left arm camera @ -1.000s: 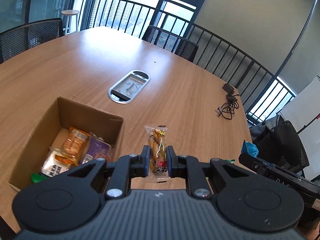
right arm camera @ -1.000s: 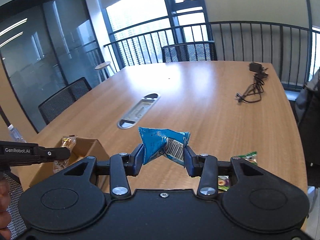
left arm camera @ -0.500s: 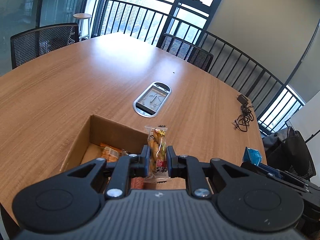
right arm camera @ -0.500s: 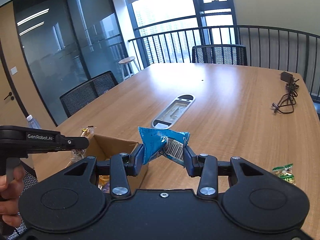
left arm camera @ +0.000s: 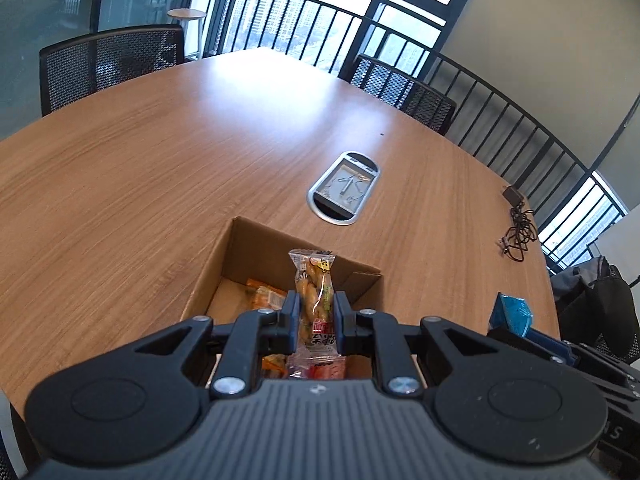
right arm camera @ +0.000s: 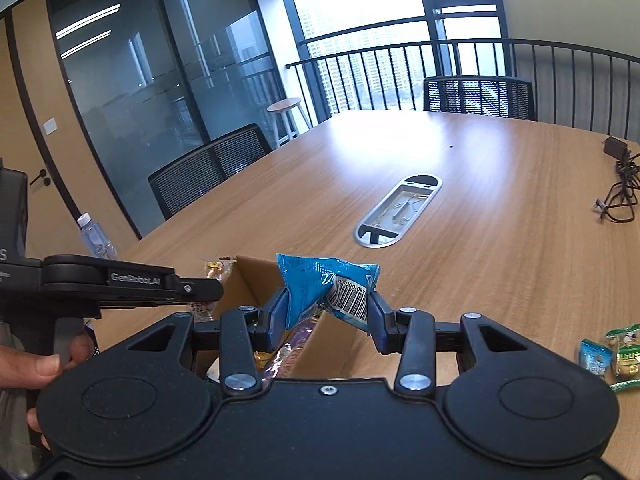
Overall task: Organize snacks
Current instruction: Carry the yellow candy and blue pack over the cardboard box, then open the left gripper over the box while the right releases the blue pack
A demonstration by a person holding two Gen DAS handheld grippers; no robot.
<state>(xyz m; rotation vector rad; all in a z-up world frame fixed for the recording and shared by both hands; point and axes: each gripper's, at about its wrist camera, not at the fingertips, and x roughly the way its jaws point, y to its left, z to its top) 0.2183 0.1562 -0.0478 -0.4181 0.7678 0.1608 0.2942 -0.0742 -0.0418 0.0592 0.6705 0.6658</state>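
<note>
Wooden table, cardboard box half hidden by left claw clamping clear snack packet, right claw clamping blue packet

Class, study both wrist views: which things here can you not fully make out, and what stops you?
- Cardboard box contents, left wrist view: mostly hidden behind the left gripper and its clear snack packet.
- Loose snacks, right wrist view: cut off by the edge.
- Blue packet brand: crumpled, only a barcode shows.

"GenRobot.AI" on left hand-held gripper
</note>
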